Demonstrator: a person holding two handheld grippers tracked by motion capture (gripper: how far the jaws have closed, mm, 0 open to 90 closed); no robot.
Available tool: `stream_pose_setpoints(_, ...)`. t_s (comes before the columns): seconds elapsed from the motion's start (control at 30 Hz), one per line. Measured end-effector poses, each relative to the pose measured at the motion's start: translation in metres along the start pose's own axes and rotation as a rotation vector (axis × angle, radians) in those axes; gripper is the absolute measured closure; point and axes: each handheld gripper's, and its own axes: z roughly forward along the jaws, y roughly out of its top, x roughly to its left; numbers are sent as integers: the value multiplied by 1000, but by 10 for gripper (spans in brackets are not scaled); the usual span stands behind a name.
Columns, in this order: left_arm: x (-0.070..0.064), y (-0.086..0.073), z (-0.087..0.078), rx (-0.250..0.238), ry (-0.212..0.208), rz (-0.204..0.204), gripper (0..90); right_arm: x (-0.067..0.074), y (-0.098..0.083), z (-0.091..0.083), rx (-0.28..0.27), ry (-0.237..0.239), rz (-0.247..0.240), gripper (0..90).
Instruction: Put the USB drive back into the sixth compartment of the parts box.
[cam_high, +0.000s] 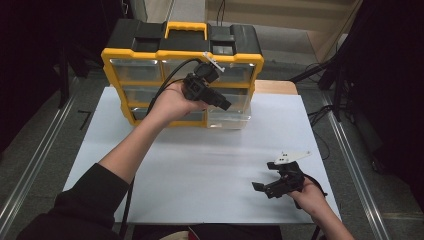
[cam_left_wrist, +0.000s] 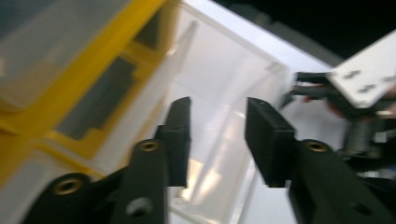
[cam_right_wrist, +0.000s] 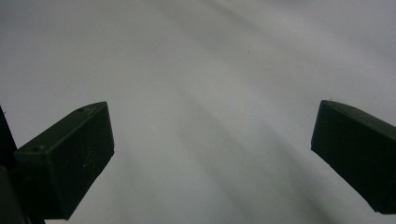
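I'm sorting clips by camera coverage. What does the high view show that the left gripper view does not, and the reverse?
High view alone: the whole yellow and black plastic drawer organiser with its yellow carry handle, standing at the far edge of the white table, and both forearms. Left gripper view alone: a close look between the left gripper's parted jaws, with nothing gripped, into the clear plastic drawer pulled out of the organiser. Shared: the drawer, the organiser's yellow frame, and the right gripper with its grey plate.

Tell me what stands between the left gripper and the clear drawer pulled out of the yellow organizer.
Nothing visible. The left gripper sits right at the clear drawer, jaws apart, with only open space between them and its wall.
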Motion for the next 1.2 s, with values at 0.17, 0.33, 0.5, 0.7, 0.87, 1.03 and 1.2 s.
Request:
stream_pose_setpoints(0.17, -6, -3, -8, -14, 7, 7, 422, 0, 0, 0, 0, -1, 0, 0)
stream_pose_setpoints(0.33, -11, -9, -20, -29, 6, 21, 386, 1, 0, 0, 3, -6, 0, 0)
stream_pose_setpoints(0.5, -16, -19, -31, -49, -9, 25, 384, 0, 0, 0, 3, -5, 2, 0)
stream_pose_setpoints(0.7, -20, -36, -39, -59, -29, 20, 355, 0, 0, 0, 4, -9, 1, 0)
stream_pose_setpoints(0.87, -22, -49, -41, -52, -17, 22, 354, 1, 0, 0, 0, -7, 0, 0)
stream_pose_setpoints(1.03, -23, -63, -42, -58, -4, 17, 354, 0, 0, 0, 1, -6, 3, 0)
stream_pose_setpoints(1.2, -23, -77, -42, -71, 10, 10, 352, 0, 0, 0, 0, -5, 3, 0)
